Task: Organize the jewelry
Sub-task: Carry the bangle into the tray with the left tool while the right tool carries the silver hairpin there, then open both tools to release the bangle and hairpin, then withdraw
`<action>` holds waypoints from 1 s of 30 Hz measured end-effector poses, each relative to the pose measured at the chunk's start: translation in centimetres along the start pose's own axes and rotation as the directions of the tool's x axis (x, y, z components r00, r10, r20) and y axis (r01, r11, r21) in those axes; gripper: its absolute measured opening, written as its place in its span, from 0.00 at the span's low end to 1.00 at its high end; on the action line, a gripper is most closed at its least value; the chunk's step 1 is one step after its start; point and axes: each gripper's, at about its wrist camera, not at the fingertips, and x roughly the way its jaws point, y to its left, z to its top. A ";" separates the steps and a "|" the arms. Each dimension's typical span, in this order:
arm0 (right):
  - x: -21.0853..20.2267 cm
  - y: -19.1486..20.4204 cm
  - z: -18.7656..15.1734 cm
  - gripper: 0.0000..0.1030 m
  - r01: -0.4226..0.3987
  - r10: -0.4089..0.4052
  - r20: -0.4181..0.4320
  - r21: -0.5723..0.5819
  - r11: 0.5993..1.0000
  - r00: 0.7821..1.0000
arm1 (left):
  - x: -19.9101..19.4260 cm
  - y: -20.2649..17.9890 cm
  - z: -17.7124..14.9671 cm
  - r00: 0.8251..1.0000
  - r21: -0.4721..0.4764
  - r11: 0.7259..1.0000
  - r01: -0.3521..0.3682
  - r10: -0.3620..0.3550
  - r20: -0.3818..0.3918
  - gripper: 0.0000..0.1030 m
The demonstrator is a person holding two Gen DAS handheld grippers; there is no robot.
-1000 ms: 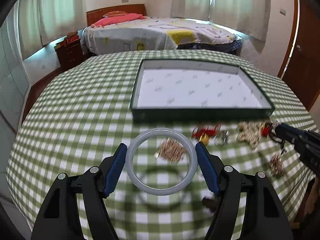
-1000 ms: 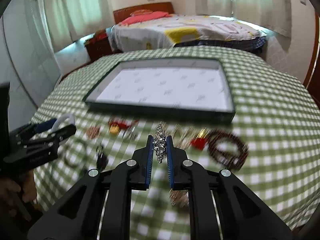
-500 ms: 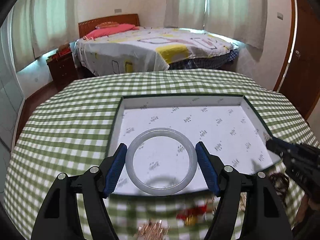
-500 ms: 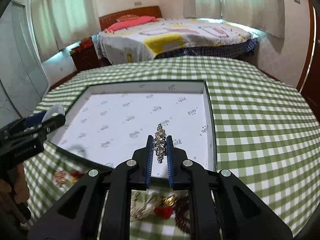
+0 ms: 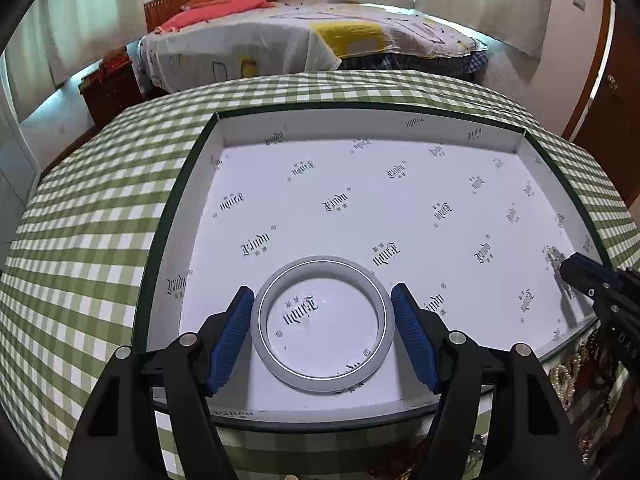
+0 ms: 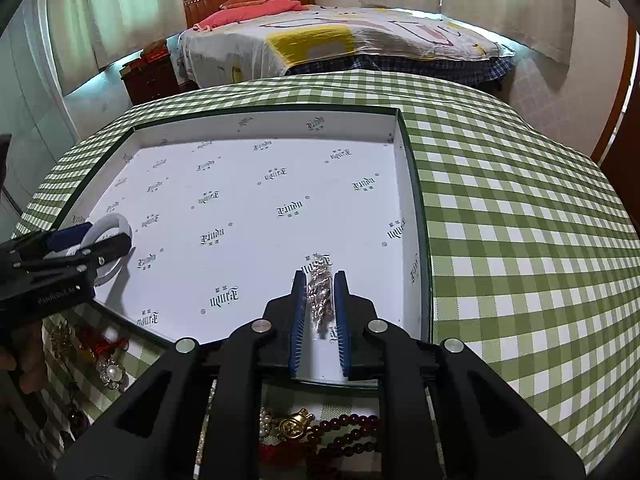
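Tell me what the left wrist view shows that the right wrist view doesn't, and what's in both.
Left wrist only: the whole white bangle between the left gripper pads, with small gaps either side, low over the tray floor.

Right wrist only: the right gripper around the sparkly brooch, a pad on either side, plus the dark red bead string and gold charm on the tablecloth.

Both: the white-lined tray, the bed, and part of the other gripper.
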 end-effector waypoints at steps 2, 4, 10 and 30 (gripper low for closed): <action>-0.1 0.1 0.0 0.21 0.003 -0.003 0.004 -0.005 1.000 1.000 | 0.0 -0.1 -0.1 1.000 0.002 1.000 -0.002 0.002 0.005 0.67; -0.2 0.1 0.0 0.30 -0.001 0.001 0.007 -0.009 1.000 1.000 | 0.1 -0.2 0.0 1.000 0.002 1.000 -0.003 0.003 0.008 0.67; -1.6 0.3 0.1 0.41 -0.017 0.017 0.025 0.001 1.000 1.000 | -0.2 -0.1 0.1 1.000 -0.011 1.000 0.007 -0.007 0.004 0.71; -10.9 1.9 -9.1 0.44 -0.051 0.050 0.071 0.005 0.999 0.996 | -11.3 1.2 -7.4 0.982 -0.144 0.989 0.017 0.011 0.189 0.74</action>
